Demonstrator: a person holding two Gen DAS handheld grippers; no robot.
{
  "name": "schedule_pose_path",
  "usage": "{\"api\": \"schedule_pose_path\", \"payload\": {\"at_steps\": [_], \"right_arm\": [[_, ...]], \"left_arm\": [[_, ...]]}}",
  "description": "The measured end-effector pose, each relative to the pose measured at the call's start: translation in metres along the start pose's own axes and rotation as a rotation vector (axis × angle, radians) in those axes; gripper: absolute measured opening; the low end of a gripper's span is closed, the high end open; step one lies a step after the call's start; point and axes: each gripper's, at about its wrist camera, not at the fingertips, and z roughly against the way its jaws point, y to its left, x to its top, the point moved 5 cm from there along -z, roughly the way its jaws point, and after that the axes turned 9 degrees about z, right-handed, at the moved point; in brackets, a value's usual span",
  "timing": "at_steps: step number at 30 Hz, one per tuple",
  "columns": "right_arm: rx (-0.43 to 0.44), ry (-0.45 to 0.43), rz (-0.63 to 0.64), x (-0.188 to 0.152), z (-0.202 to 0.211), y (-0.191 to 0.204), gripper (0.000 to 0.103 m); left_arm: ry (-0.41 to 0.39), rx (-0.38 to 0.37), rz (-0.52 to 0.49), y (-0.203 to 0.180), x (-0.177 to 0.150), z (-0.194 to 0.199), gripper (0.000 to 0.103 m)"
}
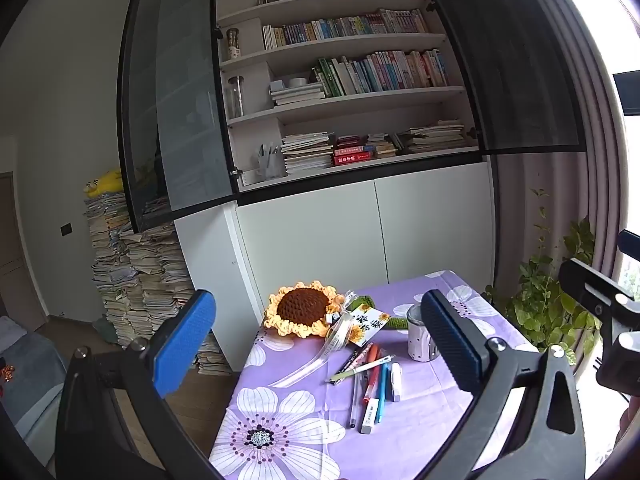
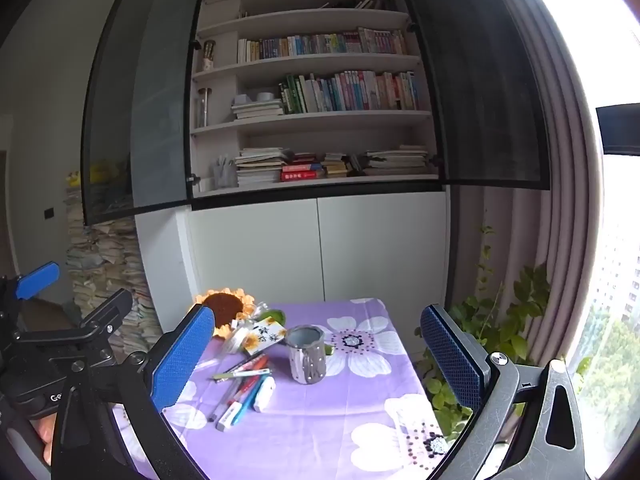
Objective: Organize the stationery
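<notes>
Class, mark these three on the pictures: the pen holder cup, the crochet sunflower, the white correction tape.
pen holder cup (image 2: 307,364), right wrist view, front wall.
crochet sunflower (image 1: 303,305), left wrist view, brown centre.
white correction tape (image 2: 265,393), right wrist view, middle of body.

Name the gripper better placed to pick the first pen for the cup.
Left, probably. The pens lie between the left gripper's open fingers; for the right gripper they sit off to its left, the cup centred. Both are empty.

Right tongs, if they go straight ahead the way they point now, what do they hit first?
Probably the grey pen cup on the purple floral tablecloth; it stands between the open right tongs, though depth is unclear.
</notes>
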Motion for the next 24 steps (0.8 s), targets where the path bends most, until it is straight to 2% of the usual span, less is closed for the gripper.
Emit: {"api": "schedule_pose_path", "payload": {"at_steps": [7,14,24], "right_arm": [[-0.005,-0.002,0.016,0.003,0.001,0.001,0.103],[0.003,-0.001,0.012,-0.007,-0.007,0.002,0.103],[0.012,0.021,0.019,-0.004,-0.014,0.001,0.103]], "left_arm": [[0.029,-0.01,0.014,0.003,0.004,-0.008,0.102],[0.005,0.002,0.011,0.005,0.001,-0.006,0.102],[0.047,-0.007,0.001,0.001,-0.005,-0.016,0.102]]}}
